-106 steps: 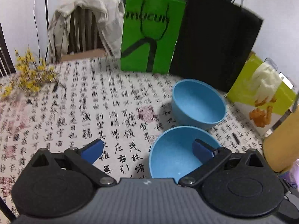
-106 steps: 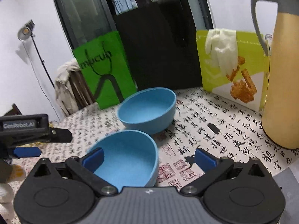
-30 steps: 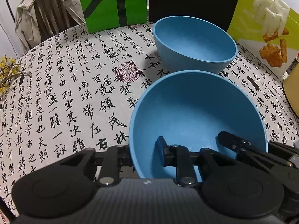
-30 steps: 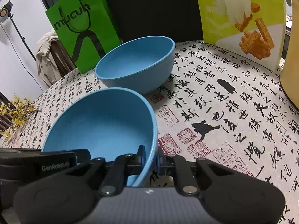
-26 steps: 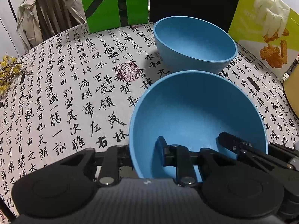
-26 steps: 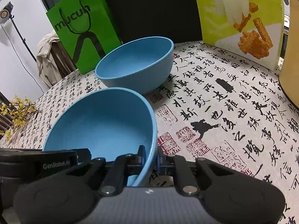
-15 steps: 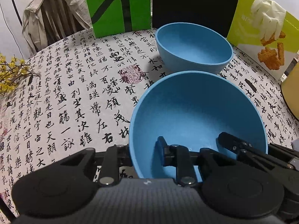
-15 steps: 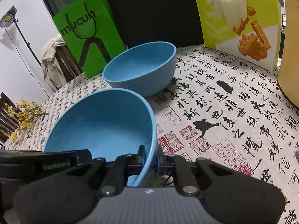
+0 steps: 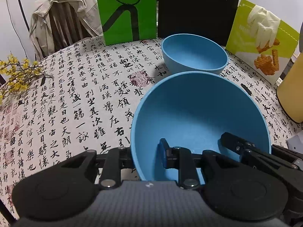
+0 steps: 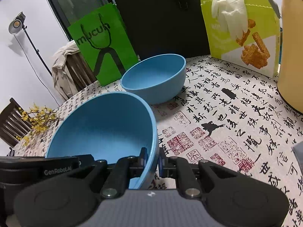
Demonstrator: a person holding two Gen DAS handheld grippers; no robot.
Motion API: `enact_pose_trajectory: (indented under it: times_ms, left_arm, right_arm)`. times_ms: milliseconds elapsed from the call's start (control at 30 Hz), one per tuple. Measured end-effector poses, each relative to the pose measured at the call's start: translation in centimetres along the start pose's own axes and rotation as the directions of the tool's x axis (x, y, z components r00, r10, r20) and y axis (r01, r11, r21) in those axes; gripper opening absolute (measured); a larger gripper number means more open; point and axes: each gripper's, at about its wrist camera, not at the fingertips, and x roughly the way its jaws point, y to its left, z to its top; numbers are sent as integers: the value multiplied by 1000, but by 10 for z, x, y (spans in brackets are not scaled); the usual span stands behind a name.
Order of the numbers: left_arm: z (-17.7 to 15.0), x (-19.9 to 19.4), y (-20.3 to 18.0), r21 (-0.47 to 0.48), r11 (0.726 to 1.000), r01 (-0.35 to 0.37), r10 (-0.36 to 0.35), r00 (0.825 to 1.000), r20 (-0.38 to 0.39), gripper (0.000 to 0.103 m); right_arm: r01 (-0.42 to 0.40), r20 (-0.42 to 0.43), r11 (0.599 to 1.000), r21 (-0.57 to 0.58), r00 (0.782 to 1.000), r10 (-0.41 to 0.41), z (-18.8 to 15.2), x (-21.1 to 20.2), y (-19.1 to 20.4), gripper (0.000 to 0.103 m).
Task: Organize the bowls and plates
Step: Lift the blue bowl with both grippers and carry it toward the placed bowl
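Observation:
Two blue bowls are in view on a tablecloth printed with calligraphy (image 9: 79,98). The near bowl (image 9: 198,113) (image 10: 106,128) is held between both grippers and tilts slightly. My left gripper (image 9: 144,155) is shut on its left rim, one finger inside and one outside. My right gripper (image 10: 152,158) is shut on its right rim, and its fingers (image 9: 234,143) show inside the bowl in the left wrist view. The left gripper's body (image 10: 47,168) shows at the lower left of the right wrist view. The far bowl (image 9: 195,56) (image 10: 155,79) stands upright just behind.
Behind the bowls stand a green paper bag (image 9: 126,11), a black bag (image 9: 197,7) and a lime snack bag with a white glove (image 10: 240,30). A yellow jug (image 10: 291,47) is at the right. Yellow flowers (image 9: 19,75) lie at the left, near a chair with a jacket (image 9: 62,20).
Both grippers have risen and drawn back with the near bowl still gripped. The far bowl and the bags now look smaller and farther, with more tablecloth showing.

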Motion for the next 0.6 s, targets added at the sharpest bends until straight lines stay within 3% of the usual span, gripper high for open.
enact_pose_trajectory:
  times_ms: [600]
  left_arm:
    - [-32,-45,-4,-2,1000,-4,4,998,56,24]
  right_arm:
    - [-31,51,999,19,998,30,-22,-44,2,11]
